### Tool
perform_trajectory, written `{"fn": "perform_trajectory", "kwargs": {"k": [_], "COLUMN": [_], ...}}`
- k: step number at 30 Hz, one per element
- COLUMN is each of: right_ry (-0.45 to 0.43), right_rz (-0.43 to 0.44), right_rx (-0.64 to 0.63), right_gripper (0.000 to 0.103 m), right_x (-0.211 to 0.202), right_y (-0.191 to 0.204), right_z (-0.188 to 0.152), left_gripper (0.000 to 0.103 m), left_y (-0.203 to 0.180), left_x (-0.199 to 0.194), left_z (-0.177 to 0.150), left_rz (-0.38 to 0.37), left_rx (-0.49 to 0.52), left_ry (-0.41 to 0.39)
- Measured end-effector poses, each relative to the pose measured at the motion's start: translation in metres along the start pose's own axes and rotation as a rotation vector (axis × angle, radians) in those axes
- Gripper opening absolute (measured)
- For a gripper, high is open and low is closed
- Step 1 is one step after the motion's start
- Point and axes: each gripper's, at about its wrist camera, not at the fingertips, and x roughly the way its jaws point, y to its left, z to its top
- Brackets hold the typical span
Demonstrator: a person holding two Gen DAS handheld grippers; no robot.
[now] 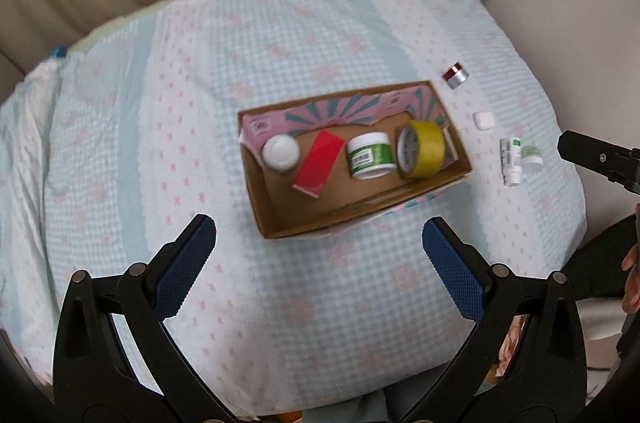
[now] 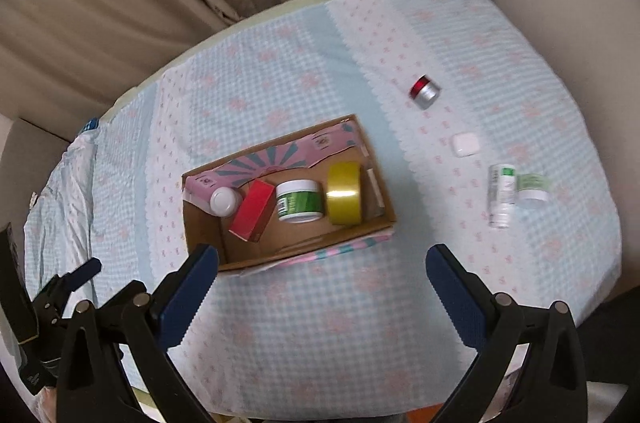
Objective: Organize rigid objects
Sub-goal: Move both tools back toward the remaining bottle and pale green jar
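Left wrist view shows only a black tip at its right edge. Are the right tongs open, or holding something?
Observer: Open and empty. The right tongs hang over the cloth, on the near side of the box.
Operator: Is the red thing in the box a flat card?
Observer: No. The right wrist view shows a side face: the red carton has depth and lies tilted.

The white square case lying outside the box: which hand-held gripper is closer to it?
Right. The white square case lies ahead of the right hand-held gripper; the left hand-held gripper faces the box.
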Motion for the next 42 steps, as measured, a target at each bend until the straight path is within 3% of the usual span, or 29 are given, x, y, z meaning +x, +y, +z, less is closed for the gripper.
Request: {"fn": "perform_trajectory", "kwargs": {"k": [10, 19, 25, 30, 42], "right_ry": [-0.109, -0.075, -0.054, -0.004, 0.105], "right_rz": [-0.005, 0.018, 0.013, 0.016, -0.023], "right_rx": [0.047, -0.065, -0.263, -0.445, -0.582], "right_gripper": [0.103, 0.103, 0.103, 0.103, 0.103], "right_x": [-0.055, -0.06, -0.047, -0.019, 0.051], "right_y": [-0.085, -0.2, -0.269, -0.306, -0.345], "right_z": [-0.003, 0.015, 0.034, 0.044, 0.032], "left_gripper": [0.103, 0.103, 0.103, 0.103, 0.103], "left_y": [-0.099, -0.221, -0.298, -0.342, -0.384], "left_x": [-0.01, 0.019, 0.055, 0.076, 0.164], "left_z": [0.003, 0.007, 0.004, 0.001, 0.038], "left_rz": [-0.029, -0.035, -0.075, -0.093, -0.149], "left_rx": [0.062, 0.006, -0.055, -0.035, 0.061], "left_ry": [-0.024, -0.033, 0.023, 0.054, 0.2]}}
